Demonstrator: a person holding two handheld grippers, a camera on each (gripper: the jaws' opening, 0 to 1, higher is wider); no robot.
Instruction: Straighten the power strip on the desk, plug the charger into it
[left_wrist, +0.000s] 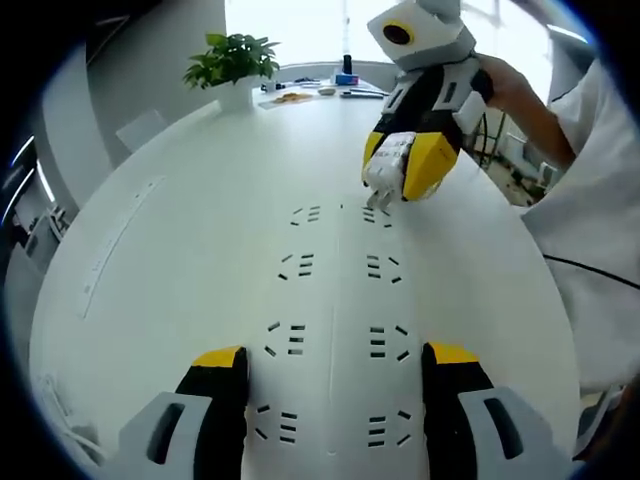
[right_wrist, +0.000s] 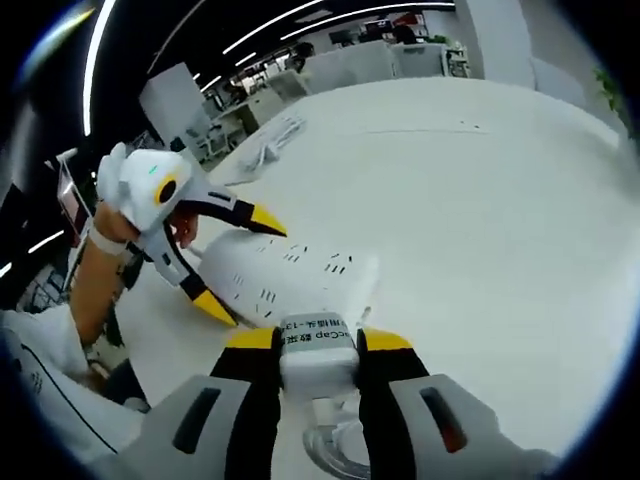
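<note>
1. The desk is a broad white top, and everything below is placed from the power strip lying on it.
2. The power strip — white, long, with two rows of sockets — lies flat on the desk; in the left gripper view it runs away from the camera, and in the right gripper view it lies just beyond the charger.
3. The left gripper has its jaws spread wide, one on each long side of the strip's near end.
4. The right gripper is at the strip's other end, its jaws closed narrowly on the charger.
5. A potted plant stands well beyond the strip's far end, near the desk's edge.
6. The charger — a small white block with printed lettering — sits pinched between the right jaws, just above the strip's end sockets.
</note>
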